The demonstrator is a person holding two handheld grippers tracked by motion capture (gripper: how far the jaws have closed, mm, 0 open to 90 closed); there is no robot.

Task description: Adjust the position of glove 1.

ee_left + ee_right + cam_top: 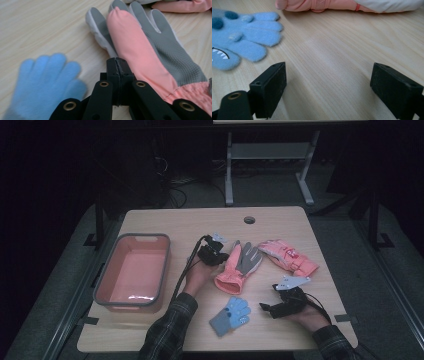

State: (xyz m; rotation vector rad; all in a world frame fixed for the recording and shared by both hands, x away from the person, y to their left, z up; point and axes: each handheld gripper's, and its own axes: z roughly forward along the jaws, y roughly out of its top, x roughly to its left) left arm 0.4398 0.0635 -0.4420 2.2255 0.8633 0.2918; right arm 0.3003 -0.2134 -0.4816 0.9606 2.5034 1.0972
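Observation:
A pink and grey glove [240,264] lies palm up at the table's middle. My left gripper [216,256] sits against its left edge. In the left gripper view the jaws [117,62] are shut with nothing between them, their tip beside the pink and grey glove [155,50]. A small blue glove [42,82] lies blurred to their left. The blue glove [230,315] lies near the front edge. My right gripper [266,307] rests right of it, open [330,70] over bare wood. The blue glove [242,37] has a toothed face print.
A pink bin [131,270] with a grey rim stands at the table's left. A second pink glove [289,256] lies at the right, and its pink glove cuff [324,5] crosses the top of the right gripper view. A round cable hole [249,219] is at the back.

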